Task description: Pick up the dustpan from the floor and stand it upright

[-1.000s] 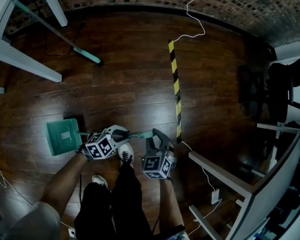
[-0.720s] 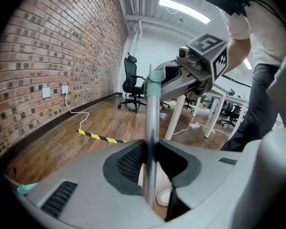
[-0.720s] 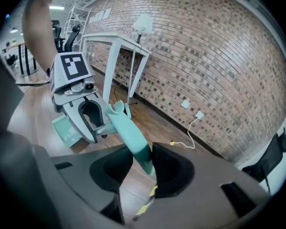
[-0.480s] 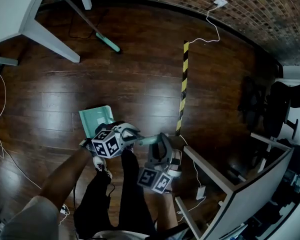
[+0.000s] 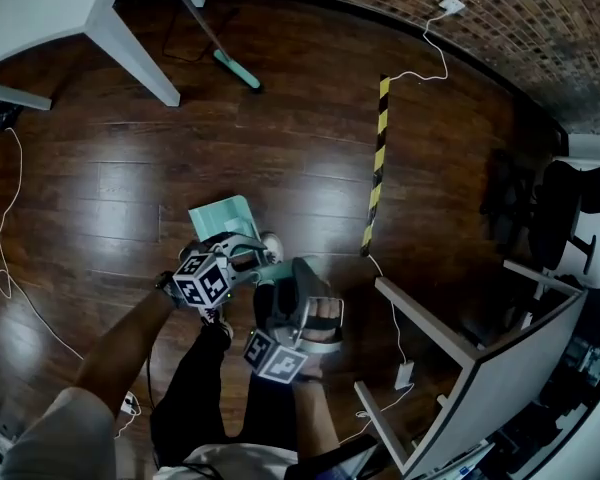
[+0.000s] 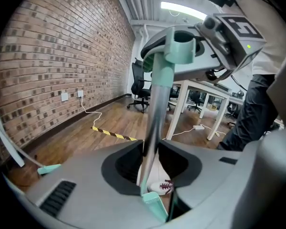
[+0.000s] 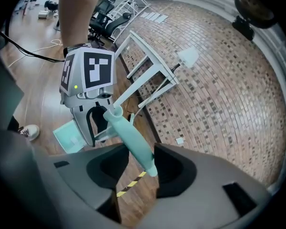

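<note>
The teal dustpan hangs tipped just above the dark wood floor by the person's shoes. Its metal pole runs up between the jaws of my left gripper, which are shut on it. The pole ends in a teal grip that lies between the jaws of my right gripper. Those jaws are opening, and floor shows between the grip and the left pad. In the right gripper view the pan shows behind the left gripper's marker cube. In the left gripper view a corner of the pan sits low beside a shoe.
A teal broom leans under the white table at the back left. Yellow-black tape runs across the floor. Another desk stands close on the right, with an office chair behind it. Cables trail left and right along the floor.
Both grippers have risen with the handle. The pan has swung from lying flat at the left to hanging tipped near the shoes. My right gripper has rolled and its jaws have spread.
</note>
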`<state>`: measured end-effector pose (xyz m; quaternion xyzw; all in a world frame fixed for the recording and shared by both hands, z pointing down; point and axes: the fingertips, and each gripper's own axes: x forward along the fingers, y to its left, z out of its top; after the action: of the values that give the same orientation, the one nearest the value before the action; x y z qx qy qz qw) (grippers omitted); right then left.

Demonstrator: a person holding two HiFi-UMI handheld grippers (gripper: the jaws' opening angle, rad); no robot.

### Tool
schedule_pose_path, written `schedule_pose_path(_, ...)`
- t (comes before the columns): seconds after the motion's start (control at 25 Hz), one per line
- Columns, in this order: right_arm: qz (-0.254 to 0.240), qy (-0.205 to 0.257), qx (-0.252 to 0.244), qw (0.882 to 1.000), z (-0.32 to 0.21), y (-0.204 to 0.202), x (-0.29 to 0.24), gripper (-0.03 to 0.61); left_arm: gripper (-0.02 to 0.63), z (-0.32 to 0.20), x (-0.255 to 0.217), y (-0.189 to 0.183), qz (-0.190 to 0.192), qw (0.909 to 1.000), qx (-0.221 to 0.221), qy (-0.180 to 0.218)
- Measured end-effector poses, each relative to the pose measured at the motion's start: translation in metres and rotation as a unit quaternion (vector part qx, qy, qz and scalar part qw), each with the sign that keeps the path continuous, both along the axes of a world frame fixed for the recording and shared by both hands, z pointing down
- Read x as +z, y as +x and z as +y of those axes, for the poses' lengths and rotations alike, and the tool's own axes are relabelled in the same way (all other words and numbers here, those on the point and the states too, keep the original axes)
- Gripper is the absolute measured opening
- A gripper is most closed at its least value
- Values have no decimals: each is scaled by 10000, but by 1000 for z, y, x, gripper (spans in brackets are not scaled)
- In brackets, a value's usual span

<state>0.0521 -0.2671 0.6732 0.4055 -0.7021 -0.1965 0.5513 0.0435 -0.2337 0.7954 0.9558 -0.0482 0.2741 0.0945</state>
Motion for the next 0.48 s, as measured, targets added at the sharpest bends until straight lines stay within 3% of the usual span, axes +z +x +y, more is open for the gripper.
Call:
schedule_pose_path(0.08,64,4,-55,10000,4,-5,-1,166,127,0,0,-9,61,9996,-234,-133)
schedule_pose_path(0.16,98,-60,-98,9999,10,-5,-1,189,177,3,0,-17,120,9988,-417,-243)
schedule_pose_path(0.32,139,-195,-154,9996,15,-2,2,238,181,10,-1,-29,87,9987,-463,-211)
schedule_pose_path(0.48,453,-242,-123,9986,25,12,4,217,179,12,-13,-39,82,9984,-538,-118)
